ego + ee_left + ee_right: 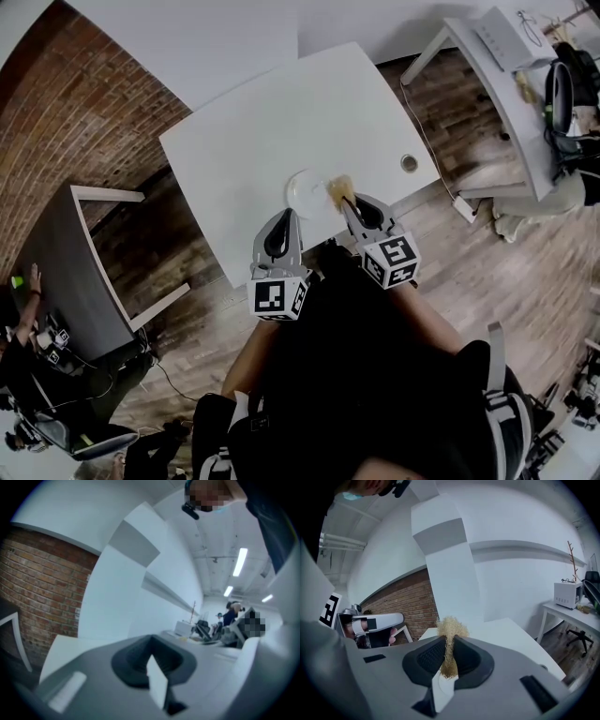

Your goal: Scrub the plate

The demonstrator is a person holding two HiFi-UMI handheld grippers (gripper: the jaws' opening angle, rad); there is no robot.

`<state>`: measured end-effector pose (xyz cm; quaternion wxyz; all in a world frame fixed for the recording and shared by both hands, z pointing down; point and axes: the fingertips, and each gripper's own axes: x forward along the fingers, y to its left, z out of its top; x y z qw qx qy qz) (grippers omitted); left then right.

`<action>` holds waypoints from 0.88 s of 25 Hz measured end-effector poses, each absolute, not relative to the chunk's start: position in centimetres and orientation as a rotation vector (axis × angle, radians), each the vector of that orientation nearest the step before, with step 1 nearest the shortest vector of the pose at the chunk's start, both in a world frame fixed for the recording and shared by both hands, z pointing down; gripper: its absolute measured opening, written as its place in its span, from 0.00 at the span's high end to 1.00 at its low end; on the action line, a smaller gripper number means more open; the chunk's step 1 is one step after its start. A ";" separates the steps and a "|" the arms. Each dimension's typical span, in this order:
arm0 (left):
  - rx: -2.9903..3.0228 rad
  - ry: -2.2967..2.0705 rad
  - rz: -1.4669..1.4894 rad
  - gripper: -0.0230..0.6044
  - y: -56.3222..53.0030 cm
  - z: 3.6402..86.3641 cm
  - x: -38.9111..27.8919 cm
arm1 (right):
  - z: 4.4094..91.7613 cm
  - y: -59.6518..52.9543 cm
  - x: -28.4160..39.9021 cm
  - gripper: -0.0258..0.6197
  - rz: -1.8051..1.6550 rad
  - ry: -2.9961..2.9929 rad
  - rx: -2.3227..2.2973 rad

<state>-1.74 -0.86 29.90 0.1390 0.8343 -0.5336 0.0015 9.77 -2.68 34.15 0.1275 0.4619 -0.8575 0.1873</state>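
right gripper [449, 657] pinches tan scrubber [451, 627] at plate [305, 187] edge, ready to scrub | left gripper [152, 662] pressed together, empty, free to steady

The scrubber [339, 188] covers the right rim of the plate [302, 188]. Whether it presses on the plate or only on the counter [234, 141] cannot be told. Its lower half is buried between the pads of the right tongs [347, 200], and only a frayed tuft sticks out. The left tongs [285, 216] end just beside the plate's near rim; touching or not is unclear. The counter's near edge disappears behind both tongs and the person's dark clothing [375, 356]. In the left gripper view everything is soft, and the tongs' own body blocks whatever lies beneath. Things on the side desk [516, 103] are too small to name.
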 end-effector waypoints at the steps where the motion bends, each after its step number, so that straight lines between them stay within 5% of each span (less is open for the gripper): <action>1: 2.412 -1.537 0.013 0.96 -0.8 30.1 -1.7 | 34.2 -2.6 9.6 0.90 0.543 -2.496 1.339; 22: 2.441 -1.569 0.030 0.96 -1.9 29.4 -2.0 | 33.5 -3.4 8.1 0.90 0.486 -2.537 1.268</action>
